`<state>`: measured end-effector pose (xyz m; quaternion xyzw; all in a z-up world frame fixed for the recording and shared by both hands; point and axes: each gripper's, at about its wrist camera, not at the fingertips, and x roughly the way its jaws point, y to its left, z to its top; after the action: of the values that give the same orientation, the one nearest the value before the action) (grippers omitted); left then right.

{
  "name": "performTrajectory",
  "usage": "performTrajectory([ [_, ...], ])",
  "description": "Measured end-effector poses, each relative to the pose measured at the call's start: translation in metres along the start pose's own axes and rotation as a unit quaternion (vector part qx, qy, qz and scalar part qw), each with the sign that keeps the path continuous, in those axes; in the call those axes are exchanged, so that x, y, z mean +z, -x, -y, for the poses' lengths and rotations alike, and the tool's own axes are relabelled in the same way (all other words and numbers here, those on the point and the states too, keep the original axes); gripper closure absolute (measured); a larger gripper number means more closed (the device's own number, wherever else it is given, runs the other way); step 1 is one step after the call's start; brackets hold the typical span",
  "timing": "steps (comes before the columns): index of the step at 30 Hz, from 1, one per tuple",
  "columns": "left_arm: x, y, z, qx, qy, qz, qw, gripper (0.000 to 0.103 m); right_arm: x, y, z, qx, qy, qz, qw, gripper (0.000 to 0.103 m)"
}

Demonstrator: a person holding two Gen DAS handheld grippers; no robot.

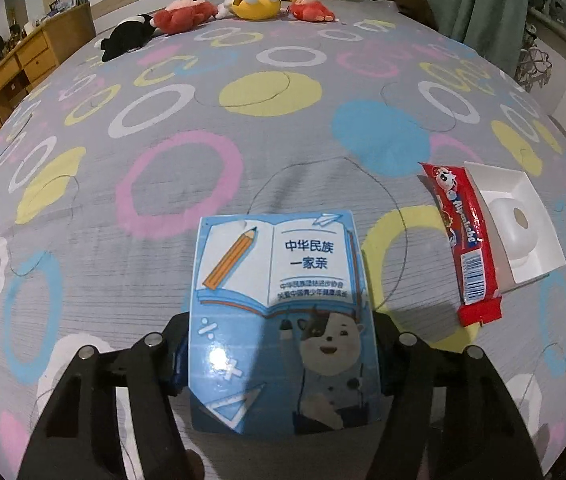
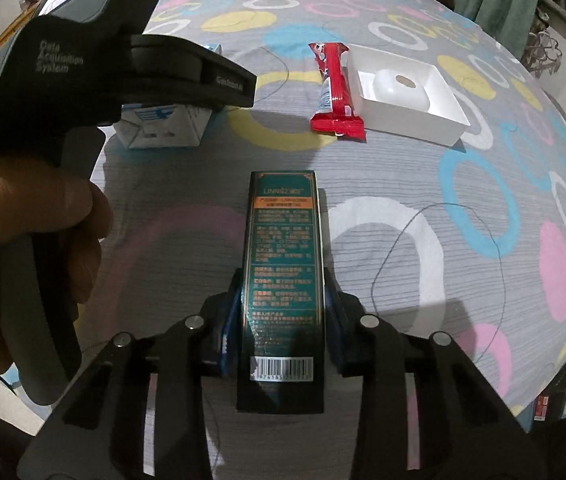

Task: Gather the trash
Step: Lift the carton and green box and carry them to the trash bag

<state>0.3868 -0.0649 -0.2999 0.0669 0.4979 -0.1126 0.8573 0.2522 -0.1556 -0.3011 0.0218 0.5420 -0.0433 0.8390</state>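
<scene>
Trash is half gathered: my left gripper point(image 1: 283, 354) clamps the blue carton point(image 1: 281, 320), my right gripper point(image 2: 283, 328) the green box point(image 2: 283, 280), while wrapper point(image 1: 461, 240) and tray point(image 1: 523, 216) wait near the bed's point(image 1: 243, 120) right edge.

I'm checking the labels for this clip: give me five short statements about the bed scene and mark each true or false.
1. The left gripper is closed on the blue carton. True.
2. The right gripper is empty. False: its pads press a dark green box.
3. The red wrapper lies inside the white tray. False: it lies beside the tray, on the bedspread.
4. Plush toys lie at the bed's far end. True.
5. The tray is empty. False: it holds a white rounded thing.
</scene>
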Motion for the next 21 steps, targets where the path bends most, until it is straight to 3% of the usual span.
performTrajectory([
  [21,-0.003,0.052,-0.007,-0.001,-0.004,0.040,0.9992,0.040,-0.009,0.039,0.009,0.011,-0.003,0.030,0.999,0.068],
])
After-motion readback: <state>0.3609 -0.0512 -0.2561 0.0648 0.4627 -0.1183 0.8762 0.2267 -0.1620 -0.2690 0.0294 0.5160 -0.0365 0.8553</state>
